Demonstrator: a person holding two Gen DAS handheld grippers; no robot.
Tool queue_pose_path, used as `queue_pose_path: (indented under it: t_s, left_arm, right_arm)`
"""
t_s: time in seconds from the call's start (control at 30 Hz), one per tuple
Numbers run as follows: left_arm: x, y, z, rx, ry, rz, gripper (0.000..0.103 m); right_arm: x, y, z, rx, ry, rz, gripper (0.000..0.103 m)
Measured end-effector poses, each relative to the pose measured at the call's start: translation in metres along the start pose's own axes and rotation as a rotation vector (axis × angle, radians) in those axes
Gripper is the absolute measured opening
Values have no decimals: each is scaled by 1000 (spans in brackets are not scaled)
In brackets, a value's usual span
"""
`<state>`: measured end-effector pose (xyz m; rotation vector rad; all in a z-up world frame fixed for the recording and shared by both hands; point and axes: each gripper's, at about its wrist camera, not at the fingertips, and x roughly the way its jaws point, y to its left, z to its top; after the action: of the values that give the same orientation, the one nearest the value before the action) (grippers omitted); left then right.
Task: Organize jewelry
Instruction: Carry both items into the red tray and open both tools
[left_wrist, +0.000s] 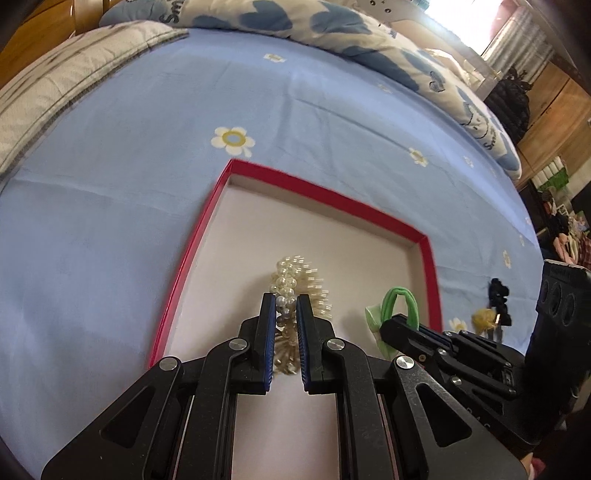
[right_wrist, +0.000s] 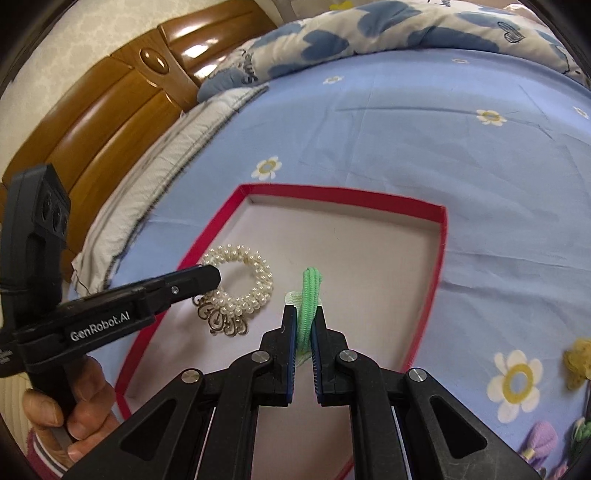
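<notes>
Over the tray: both grippers hang above the red-rimmed tray (right_wrist: 441, 236) on the blue bedsheet (left_wrist: 332, 122).
Left gripper (left_wrist: 286, 299): clamped on the pearl scrunchie (right_wrist: 240, 284), ring lying nearly flat, near the tray's left rim.
Right gripper (right_wrist: 303, 314): pinching the green hair tie (right_wrist: 309, 299), loop upright, long axis pointing away along the fingers, mid-tray.
Touching floor: probably, hard to tell.
Only right view shows: gold filigree charm (right_wrist: 221, 321), holding hand (right_wrist: 79, 402), loose yellow and purple pieces off-tray.

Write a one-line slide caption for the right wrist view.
Right tongs grip a green hair tie over the red-rimmed tray; left tongs hold a pearl bracelet.
</notes>
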<state>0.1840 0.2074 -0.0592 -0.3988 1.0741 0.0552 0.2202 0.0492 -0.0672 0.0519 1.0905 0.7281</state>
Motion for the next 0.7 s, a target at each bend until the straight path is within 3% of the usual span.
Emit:
queue_pose_path:
  t_s: [0.5,0.57,0.63,0.7]
  left_arm:
    - [12,4,-5,9,48,71,11]
    - [11,5,-6,1,53,68,14]
    - [9,3,-5,-1,52,68,23]
    - [5,2,-6,4,44,76,26]
  right_arm:
    - [8,-5,2,6,23,-5,13]
    - [8,-5,3,10,23,-9,20]
    - [6,-4,4,13,17,-2,26]
    - [2,-3,4,12,11,1,27]
